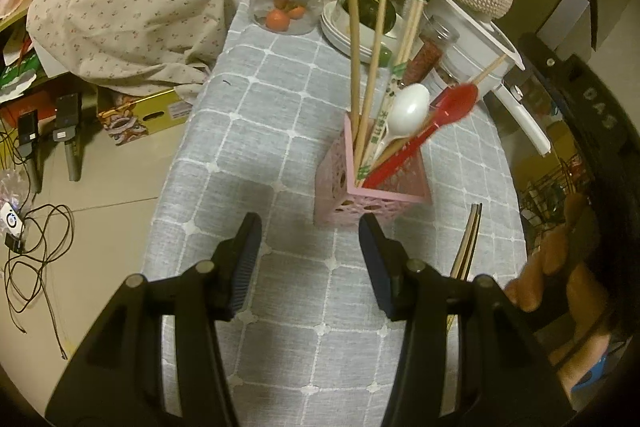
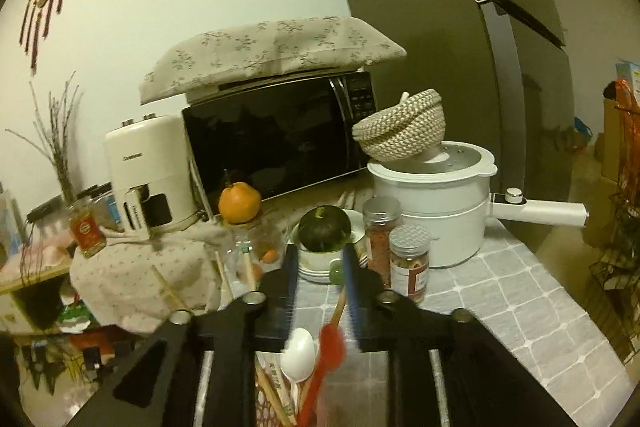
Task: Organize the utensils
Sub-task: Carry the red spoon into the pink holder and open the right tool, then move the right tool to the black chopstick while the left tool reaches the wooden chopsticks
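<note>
Now: drop-off step. Right gripper (image 2: pixel 320 267) sits just above the pink holder (image 1: pixel 352 183), jaws parted, nothing pinched; the red spoon (image 1: pixel 436 119) is blurred, leaning in the holder beside the white spoon (image 1: pixel 408 109) and tall chopsticks (image 1: pixel 354 59). Left gripper (image 1: pixel 310 251) hovers near the holder's near side, half open, empty. One dark pair of chopsticks (image 1: pixel 468 243) lies on the checked tablecloth (image 1: pixel 240 131), right of the holder. Next, likely: pick that pair up by one end and stand it in the holder.
</note>
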Demonstrator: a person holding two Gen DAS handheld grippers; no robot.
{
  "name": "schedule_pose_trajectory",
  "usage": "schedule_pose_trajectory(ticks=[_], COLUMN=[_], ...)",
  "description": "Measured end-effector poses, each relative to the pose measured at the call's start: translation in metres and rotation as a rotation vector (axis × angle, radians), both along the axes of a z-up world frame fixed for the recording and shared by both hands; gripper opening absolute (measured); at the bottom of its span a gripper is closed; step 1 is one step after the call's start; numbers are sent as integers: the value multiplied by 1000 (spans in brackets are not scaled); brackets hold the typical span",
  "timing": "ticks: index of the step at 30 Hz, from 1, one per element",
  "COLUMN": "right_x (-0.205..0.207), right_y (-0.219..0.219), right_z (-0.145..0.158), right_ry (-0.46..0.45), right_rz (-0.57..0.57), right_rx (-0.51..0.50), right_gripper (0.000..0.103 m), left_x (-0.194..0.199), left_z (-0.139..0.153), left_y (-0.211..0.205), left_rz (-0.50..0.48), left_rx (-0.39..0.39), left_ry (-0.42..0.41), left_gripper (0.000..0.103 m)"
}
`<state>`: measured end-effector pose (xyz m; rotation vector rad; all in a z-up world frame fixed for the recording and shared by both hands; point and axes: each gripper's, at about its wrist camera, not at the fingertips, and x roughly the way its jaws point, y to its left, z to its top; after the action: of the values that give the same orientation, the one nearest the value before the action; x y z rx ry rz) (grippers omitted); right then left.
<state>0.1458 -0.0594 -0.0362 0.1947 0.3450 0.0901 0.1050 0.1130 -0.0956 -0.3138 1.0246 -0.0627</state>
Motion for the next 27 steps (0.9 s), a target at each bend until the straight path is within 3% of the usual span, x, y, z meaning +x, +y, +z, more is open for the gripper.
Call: schedule_pose_trajectory(ticks=[4,10,22,27], right_x=[-10,-19,-37,-36], right_y=[-16,-52,-131,-152], right_z=[9,18,-30,-51], right_ry=[13,78,333,426], right_rz=[16,-13,-71,-76], right_rx=[49,38,-56,-49], right_gripper=[50,68,80,83], left_x=[-2,-5,-8,-7], left_z=[0,1,-9,-17], left_y=[-3,-14,-42,-52], left_rz=[-9,-28,-114,-140], left_rx=[-1,2,46,84], left_ry=[-2,-17,-12,14], left_gripper=[52,63,82,83])
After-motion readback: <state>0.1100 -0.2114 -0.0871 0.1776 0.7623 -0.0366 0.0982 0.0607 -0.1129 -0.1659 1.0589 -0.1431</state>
